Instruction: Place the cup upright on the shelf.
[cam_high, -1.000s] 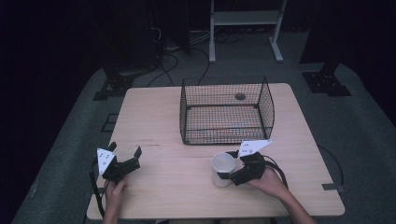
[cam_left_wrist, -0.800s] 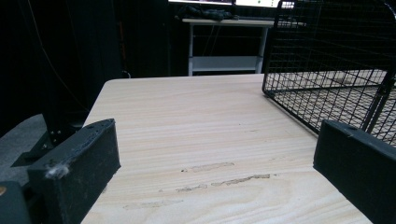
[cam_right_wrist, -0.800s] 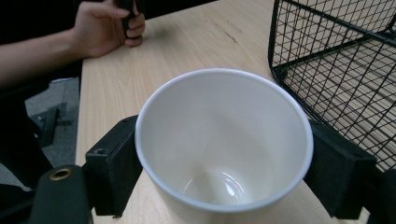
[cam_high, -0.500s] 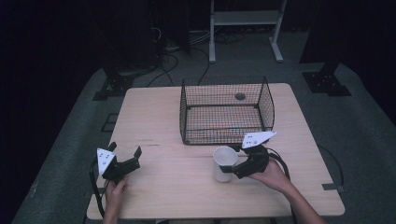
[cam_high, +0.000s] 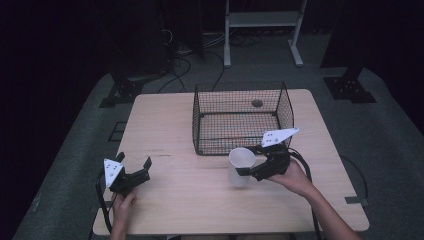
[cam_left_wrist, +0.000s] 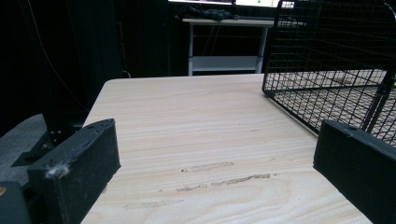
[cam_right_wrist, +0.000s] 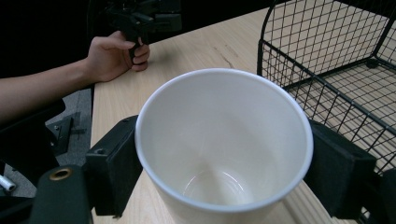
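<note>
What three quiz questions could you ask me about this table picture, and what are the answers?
1. True or false: the right tool is closed on the white cup.
2. What stands just behind the cup? A) a wire basket B) a red box C) a plate
3. Fill in: the left tool is open and holds ____.

Key
1. True; in the right gripper view both jaws press on the cup's sides.
2. A; the black wire basket stands on the wooden table.
3. Nothing; bare tabletop shows between its jaws in the left gripper view.
</note>
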